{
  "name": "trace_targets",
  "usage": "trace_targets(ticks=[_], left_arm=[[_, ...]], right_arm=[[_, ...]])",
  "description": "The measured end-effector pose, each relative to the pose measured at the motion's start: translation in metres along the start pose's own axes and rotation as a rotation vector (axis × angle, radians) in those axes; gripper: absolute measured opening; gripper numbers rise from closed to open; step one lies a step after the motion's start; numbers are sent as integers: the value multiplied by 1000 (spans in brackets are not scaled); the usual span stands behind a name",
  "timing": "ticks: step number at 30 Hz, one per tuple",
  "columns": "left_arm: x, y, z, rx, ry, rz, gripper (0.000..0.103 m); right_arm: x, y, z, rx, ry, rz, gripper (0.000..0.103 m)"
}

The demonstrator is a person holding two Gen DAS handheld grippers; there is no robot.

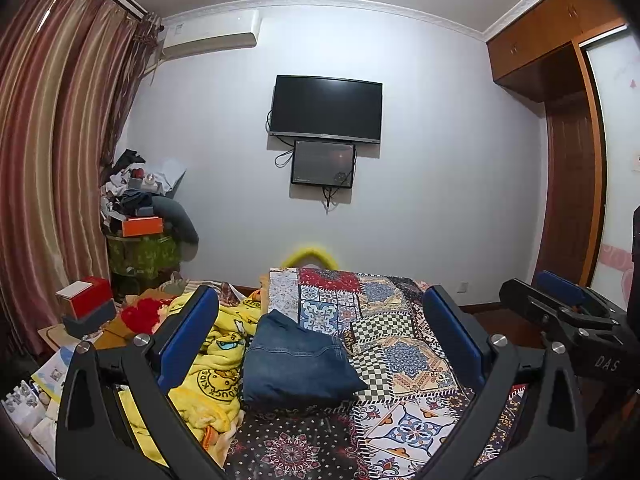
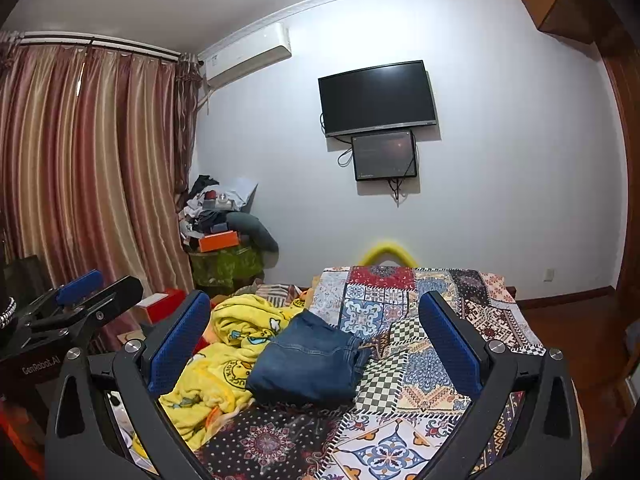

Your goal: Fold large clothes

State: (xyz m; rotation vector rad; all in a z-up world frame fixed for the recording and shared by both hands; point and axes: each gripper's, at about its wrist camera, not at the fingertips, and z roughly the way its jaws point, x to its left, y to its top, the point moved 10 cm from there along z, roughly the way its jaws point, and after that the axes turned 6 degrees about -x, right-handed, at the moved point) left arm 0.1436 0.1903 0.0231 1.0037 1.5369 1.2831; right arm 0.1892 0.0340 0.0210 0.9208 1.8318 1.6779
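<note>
A pair of blue jeans (image 1: 298,360) lies folded into a compact stack on the patchwork bedspread (image 1: 404,360), near the bed's middle. It also shows in the right wrist view (image 2: 308,360). My left gripper (image 1: 320,340) is open and empty, held above the near end of the bed, with the jeans seen between its blue pads (image 1: 188,340). My right gripper (image 2: 316,344) is open and empty too, level with it. Each gripper appears at the other view's edge: the right one (image 1: 560,304) and the left one (image 2: 84,300).
A crumpled yellow cartoon blanket (image 1: 212,360) lies left of the jeans, touching them. Boxes and clutter (image 1: 86,304) crowd the floor at the left by the curtains (image 1: 52,140). A TV (image 1: 326,106) hangs on the far wall. A wooden wardrobe (image 1: 572,140) stands at the right.
</note>
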Motion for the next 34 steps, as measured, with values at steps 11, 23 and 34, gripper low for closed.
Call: trace_targets(ticks=[11,23,34], left_arm=[[-3,2,1,2,-29,-8,103],[-5,-1,4,21,-37,-6,103],[-4,-6,6,31,-37,-6,103]], right_arm=[[-2,0,0,-9,-12,5,103],[-2,-1,3,-1,-28,2,103],[1,-6,8,18,-31,5,103]])
